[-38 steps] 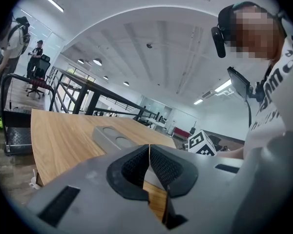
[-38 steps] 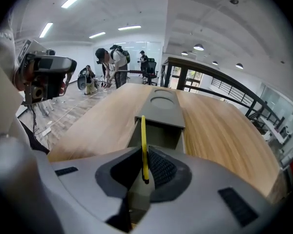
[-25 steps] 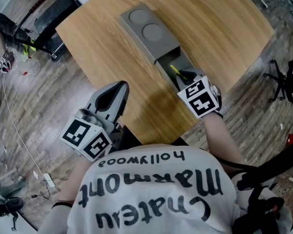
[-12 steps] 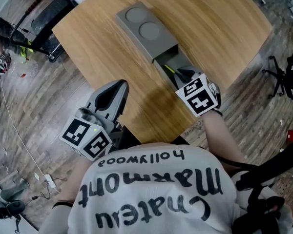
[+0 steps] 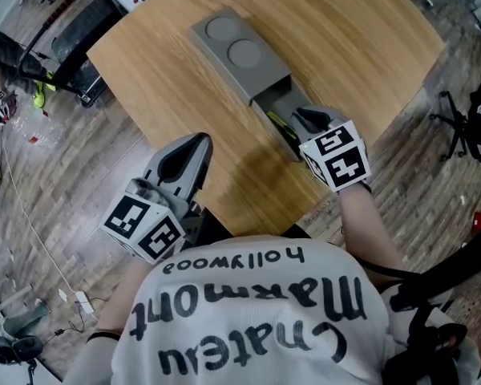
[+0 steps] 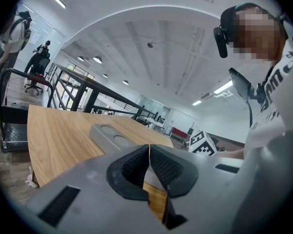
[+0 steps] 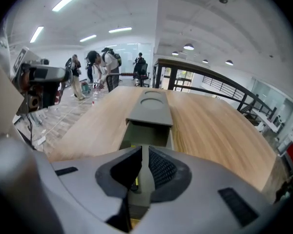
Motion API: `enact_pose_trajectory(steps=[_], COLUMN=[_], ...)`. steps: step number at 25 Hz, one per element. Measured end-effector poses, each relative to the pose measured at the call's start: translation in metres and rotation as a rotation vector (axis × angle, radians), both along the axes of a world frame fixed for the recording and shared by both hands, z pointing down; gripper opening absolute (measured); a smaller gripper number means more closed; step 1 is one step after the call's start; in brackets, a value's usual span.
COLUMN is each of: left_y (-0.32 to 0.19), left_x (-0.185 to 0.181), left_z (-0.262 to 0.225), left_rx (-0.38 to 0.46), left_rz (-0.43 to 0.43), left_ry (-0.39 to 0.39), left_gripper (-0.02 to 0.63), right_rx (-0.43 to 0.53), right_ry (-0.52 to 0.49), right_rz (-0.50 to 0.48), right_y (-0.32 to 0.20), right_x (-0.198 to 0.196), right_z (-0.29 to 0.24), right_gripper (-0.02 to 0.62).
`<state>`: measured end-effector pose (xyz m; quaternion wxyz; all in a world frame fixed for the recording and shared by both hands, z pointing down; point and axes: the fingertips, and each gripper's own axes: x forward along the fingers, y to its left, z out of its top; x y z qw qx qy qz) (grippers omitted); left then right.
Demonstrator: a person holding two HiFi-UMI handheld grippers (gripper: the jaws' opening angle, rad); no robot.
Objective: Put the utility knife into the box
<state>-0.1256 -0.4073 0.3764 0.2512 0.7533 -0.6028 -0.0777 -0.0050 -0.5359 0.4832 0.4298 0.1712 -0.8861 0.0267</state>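
Tabletop [image 5: 345, 38]: one box [image 5: 240, 50] holding one utility knife [image 5: 282, 127]; left hand-held gripper [image 5: 191, 144] closed, right hand-held gripper [image 5: 306, 117] ajar.

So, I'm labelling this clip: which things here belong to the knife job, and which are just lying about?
Job: utility knife, box, right gripper.
Lying about: black cart, black chair.
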Motion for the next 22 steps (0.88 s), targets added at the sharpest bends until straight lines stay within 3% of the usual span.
enact_pose_trajectory(steps=[9, 18, 22], left_y=[-0.012, 0.002, 0.025], left_x=[0.009, 0.019, 0.024], left_z=[-0.018, -0.045, -0.048], left_rx=[0.058, 0.127, 0.150], left_rz=[0.106, 0.221, 0.287], left_ry=[-0.029, -0.069, -0.086], left_gripper=[0.012, 0.012, 0.012], right_rx=[0.098, 0.130, 0.158], right_ry=[-0.306, -0.833, -0.913], right_rz=[0.090, 0.180, 0.261], right_y=[0.004, 0.048, 0.081], right_x=[0.005, 0.048, 0.070], right_z=[-0.095, -0.199, -0.208], right_gripper=[0.048, 0.048, 0.048])
